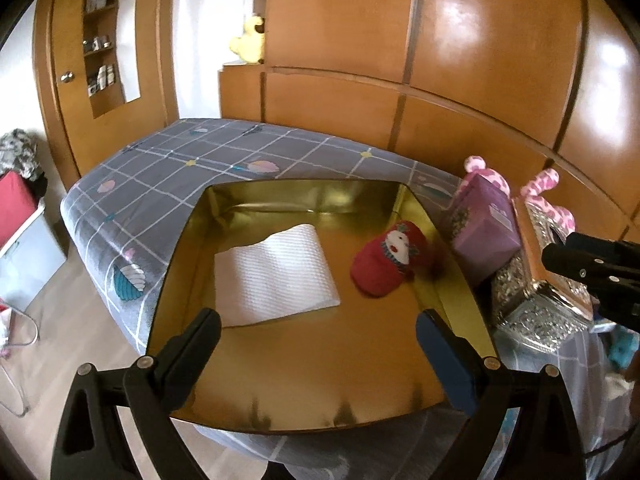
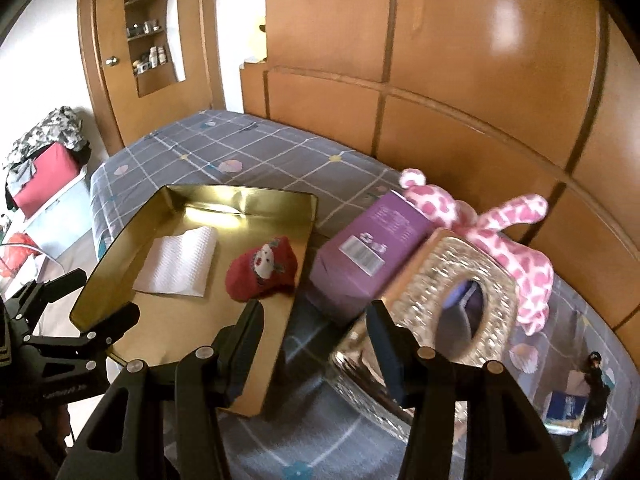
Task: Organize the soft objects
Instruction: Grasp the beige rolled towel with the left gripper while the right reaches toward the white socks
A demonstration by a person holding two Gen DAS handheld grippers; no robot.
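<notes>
Crowding tray (image 2: 280, 216): purple box (image 2: 372, 248), tissue holder (image 2: 460, 280).

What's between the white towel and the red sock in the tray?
Nothing: bare gold tray floor separates the towel and sock. Both wrist views show it.

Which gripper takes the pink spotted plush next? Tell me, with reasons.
Probably the right gripper. Its jaws are open and empty, and the pink spotted plush lies on its side, beyond the silver tissue box. The left gripper, also open, hangs over the gold tray, farther away.
</notes>
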